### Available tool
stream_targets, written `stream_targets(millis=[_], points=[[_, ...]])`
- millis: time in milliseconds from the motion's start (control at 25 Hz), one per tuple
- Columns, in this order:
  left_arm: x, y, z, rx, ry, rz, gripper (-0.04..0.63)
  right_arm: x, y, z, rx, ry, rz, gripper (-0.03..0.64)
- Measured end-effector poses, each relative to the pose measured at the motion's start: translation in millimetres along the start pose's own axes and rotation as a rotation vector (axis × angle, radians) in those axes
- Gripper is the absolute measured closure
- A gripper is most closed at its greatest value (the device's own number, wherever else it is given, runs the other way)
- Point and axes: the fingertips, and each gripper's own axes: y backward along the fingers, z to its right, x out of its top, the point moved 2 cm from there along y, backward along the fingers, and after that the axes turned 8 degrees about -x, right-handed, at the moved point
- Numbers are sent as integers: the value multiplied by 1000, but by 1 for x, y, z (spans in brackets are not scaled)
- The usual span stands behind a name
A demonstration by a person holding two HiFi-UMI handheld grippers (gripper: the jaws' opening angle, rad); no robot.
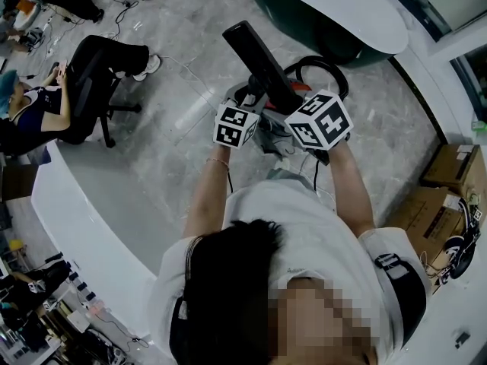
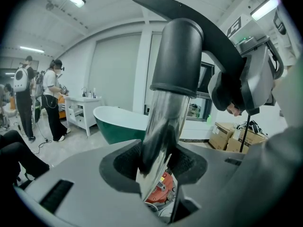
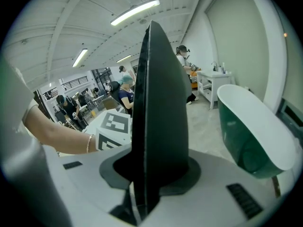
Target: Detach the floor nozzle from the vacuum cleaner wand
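Note:
I hold the vacuum cleaner up in front of me. Its black floor nozzle points up and away, and a black collar joins it to the chrome wand. My left gripper is shut on the chrome wand just below that collar, with the tube seated in the notch of its pads. My right gripper is shut on the flat black floor nozzle, which rises edge-on between its jaws. In the head view the left gripper and the right gripper sit side by side, close together. The vacuum's red body shows below the left jaws.
A green and white bathtub stands beyond the vacuum. A black hose loops on the floor behind my hands. Cardboard boxes sit at the right, and a white counter curves along the left. A person sits at the far left.

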Motion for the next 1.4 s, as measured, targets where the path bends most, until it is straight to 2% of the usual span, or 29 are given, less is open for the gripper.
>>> stream_targets(millis=[320,760,1080,1240,1400], points=[[3,-3,4,-7,-28,1,443,-1,7,-3,15,-103,-21,503],[1,-4,4,-18,-32,17,443,-2,9,-8,110,-198,12,515],[5,-6,5,-27,-30,22,443,3,13,-7,62,-216,8,515],[5,-8,5,-57,-42,14,443,4,12,-7,35,-212,-3,514],[5,-10,8,-70,-42,20,443,3,14,-7,37,-228,-3,514]])
